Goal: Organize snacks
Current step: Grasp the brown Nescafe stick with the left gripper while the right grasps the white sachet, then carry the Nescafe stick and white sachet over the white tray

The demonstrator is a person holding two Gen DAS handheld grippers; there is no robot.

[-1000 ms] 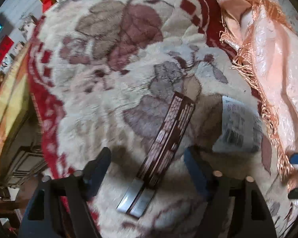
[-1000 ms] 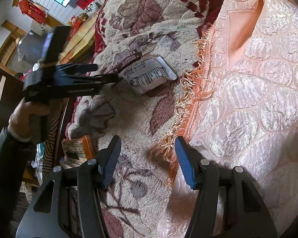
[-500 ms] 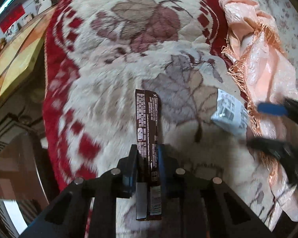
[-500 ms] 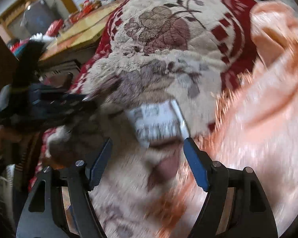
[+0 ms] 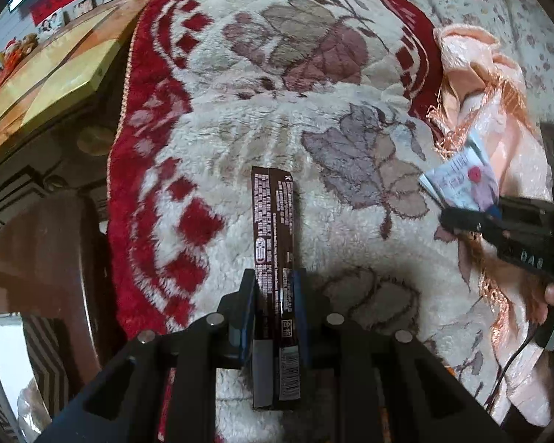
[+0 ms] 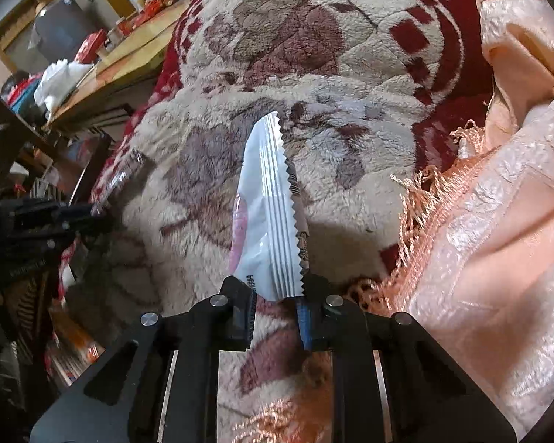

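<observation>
Gripping brown bar (image 5: 273, 229) in left jaws | white packet (image 6: 266, 214) in right jaws

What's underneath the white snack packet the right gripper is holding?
The fluffy floral blanket lies below the white snack packet, which the right gripper grips. The patch directly behind the packet is hidden.

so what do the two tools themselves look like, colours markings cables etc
Both are matte black frames with cut-out openings and round silver bolts. The left tool and right tool each have blue pads lining their fingers. Seen from the left wrist camera, the right tool's body carries pale lettering, a thin black cable hangs below it, and a bare fingertip shows at its handle.
</observation>
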